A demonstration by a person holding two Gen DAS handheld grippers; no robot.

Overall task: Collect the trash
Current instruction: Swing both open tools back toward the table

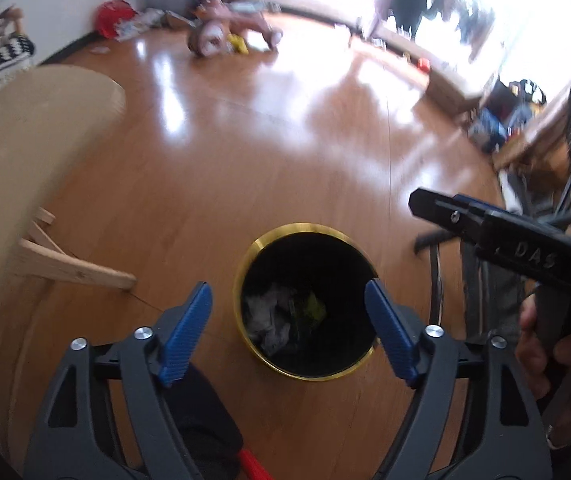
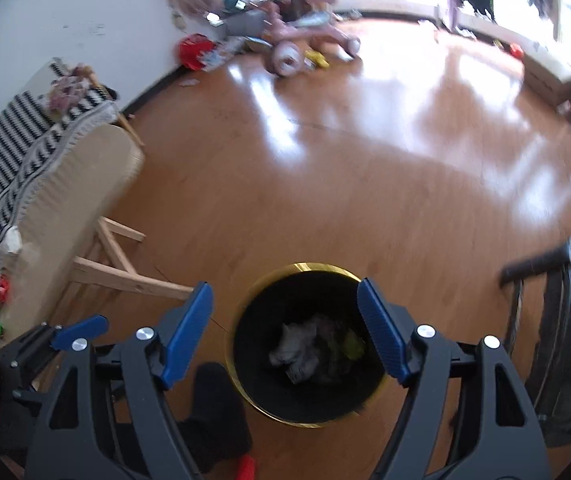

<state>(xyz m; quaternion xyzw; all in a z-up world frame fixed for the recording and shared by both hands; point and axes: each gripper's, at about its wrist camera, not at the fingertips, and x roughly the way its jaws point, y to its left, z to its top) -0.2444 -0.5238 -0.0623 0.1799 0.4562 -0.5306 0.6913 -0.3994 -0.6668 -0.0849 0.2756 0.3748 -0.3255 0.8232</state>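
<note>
Bin (image 1: 245, 264): round, black, gold rim, on floor (image 1: 245, 152).
Trash (image 1: 269, 320): crumpled white paper, yellow-green scrap, inside bin.
Left gripper (image 1: 287, 300): spread, empty.
Right gripper (image 2: 283, 300): spread, empty.

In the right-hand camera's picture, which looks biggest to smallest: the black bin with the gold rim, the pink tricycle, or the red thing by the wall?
As they look in that view:
1. Black bin, by far the largest, but it is also closest to the camera.
2. Pink tricycle.
3. Red thing by the wall.
The last two are far off and blurred, so true sizes are unsure.

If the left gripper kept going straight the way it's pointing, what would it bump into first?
Most likely the trash bin: the open left gripper points down at its mouth, so it would probably meet the crumpled paper inside first. Depth is hard to judge here.
</note>
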